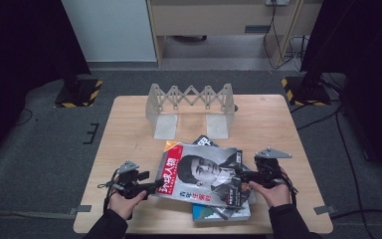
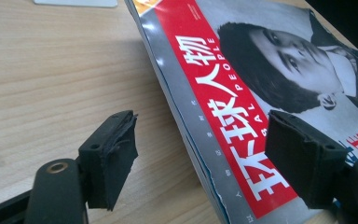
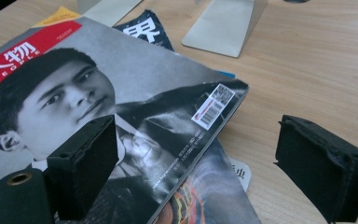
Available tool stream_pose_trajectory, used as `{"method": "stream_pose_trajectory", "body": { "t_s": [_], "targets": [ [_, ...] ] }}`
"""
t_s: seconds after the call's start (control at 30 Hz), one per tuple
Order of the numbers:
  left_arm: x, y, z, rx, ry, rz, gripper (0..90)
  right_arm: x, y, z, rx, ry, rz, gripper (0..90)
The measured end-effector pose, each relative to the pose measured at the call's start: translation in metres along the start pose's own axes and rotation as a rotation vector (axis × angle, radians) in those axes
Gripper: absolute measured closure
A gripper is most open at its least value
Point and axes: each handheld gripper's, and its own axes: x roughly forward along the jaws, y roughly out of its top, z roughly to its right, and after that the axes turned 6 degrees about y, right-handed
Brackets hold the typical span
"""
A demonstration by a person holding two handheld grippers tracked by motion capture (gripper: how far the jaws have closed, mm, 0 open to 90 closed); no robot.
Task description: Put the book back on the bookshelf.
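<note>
Open left gripper (image 1: 155,186), right gripper (image 1: 240,174) flank magazine (image 1: 201,172); rack (image 1: 190,102) empty.

Red-banded grey magazine (image 1: 199,174), black claws

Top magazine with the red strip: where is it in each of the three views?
High view: top magazine at centre front of the table, between the two grippers.
Left gripper view: top magazine runs from top centre to lower right, its edge between the jaws.
Right gripper view: top magazine covers the left half.
Shared landmark: its red strip.
</note>
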Motion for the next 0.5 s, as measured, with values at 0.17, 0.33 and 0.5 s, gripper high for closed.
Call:
{"method": "stream_pose_trajectory", "body": {
  "t_s": [0.17,0.33,0.5],
  "targets": [
    [0.004,-0.003,0.000,-0.017,-0.025,-0.026,23.8,0.008,-0.005,-0.004,-0.013,0.023,-0.021,13.5],
    [0.009,-0.005,0.002,-0.012,-0.035,-0.056,23.8,0.013,-0.008,-0.008,-0.009,0.037,-0.029,13.6],
    [0.014,-0.006,0.004,-0.022,-0.064,-0.066,23.1,0.018,-0.010,-0.009,-0.011,0.051,-0.046,13.6]
  ]
}}
